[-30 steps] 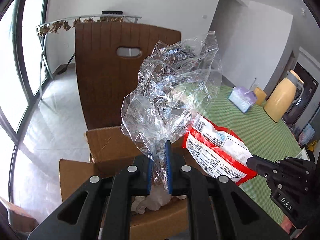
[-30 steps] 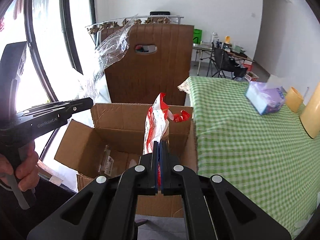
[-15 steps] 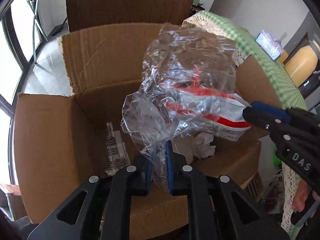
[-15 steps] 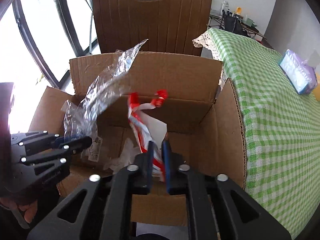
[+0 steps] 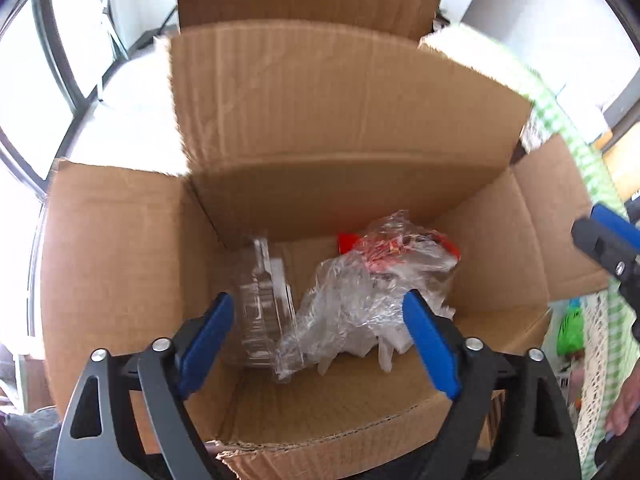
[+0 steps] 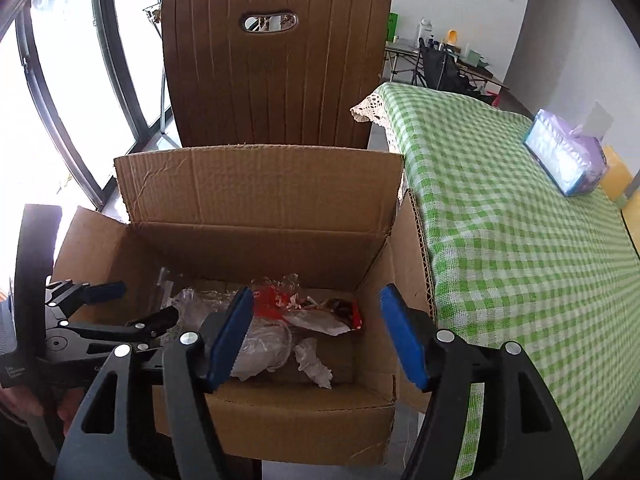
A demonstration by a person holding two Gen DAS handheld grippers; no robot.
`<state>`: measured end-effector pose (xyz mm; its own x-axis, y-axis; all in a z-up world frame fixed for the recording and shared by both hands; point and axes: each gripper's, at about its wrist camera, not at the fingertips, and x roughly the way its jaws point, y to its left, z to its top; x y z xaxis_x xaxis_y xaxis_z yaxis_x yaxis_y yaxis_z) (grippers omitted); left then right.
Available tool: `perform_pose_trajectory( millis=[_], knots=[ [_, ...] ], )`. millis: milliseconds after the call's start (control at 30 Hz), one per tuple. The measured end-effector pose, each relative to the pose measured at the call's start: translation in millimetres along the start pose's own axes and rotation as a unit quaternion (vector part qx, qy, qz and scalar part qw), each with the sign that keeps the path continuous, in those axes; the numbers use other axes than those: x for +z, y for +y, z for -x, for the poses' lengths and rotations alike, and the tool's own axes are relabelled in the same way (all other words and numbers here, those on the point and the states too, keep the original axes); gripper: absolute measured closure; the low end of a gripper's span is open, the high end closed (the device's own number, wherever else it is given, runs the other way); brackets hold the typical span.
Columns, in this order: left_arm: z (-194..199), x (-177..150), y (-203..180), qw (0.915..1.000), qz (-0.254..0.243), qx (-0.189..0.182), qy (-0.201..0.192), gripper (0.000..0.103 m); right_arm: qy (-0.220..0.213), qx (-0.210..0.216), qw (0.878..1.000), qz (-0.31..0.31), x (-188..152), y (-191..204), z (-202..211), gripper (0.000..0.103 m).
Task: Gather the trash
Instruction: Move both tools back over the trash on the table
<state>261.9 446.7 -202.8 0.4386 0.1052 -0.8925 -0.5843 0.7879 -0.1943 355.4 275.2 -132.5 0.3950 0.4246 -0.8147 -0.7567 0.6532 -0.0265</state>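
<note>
Both tongs hung over the open box [image 6: 256, 216], pointing down into it. The left tongs [image 5: 316, 332] had just been opening and stood wide, gripping nothing; the clear wrap [image 5: 360, 300] lay below them on the box floor, beside a clear tray [image 5: 264, 304] to its left. The right tongs [image 6: 316, 328] had also just been opening, their blue pads apart with nothing between; the red packet [image 6: 308, 312] lay loose under them, partly beneath the wrap, with crumpled tissue [image 6: 316, 364] nearer. The raised back flap stood beyond the tongs, and behind it a brown chair [image 6: 276, 68]. Right of the box ran the green-checked surface [image 6: 520, 240], carrying a tissue pack [image 6: 564, 156] well away.
</note>
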Motion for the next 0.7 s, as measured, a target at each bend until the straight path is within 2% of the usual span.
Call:
perform_pose_trajectory(
  millis=[200,300,433,533,700],
  knots=[
    [27.4,-2.8,-2.2,0.9993,-0.002,0.017,-0.035,0.017,-0.013,0.002,1.000,-0.011,-10.2,-1.2,24.8,0.039],
    [51.3,-4.4,-6.7,0.9970,-0.008,0.023,-0.074,0.014,-0.037,-0.003,0.999,-0.024,-15.8,-5.5,42.9,0.035],
    [83.1,-12.8,-16.6,0.9920,-0.032,0.033,-0.118,0.014,-0.084,-0.014,0.995,-0.050,-27.2,-19.0,81.1,0.035],
    [103.4,-16.8,-32.1,0.9870,-0.054,0.039,-0.146,0.011,-0.124,-0.035,0.989,-0.069,-44.2,-35.9,116.9,0.035],
    [136.8,-33.2,-77.5,0.9756,-0.101,0.015,-0.194,0.008,-0.174,-0.099,0.972,-0.121,-99.5,-79.7,180.1,0.032]
  ],
)
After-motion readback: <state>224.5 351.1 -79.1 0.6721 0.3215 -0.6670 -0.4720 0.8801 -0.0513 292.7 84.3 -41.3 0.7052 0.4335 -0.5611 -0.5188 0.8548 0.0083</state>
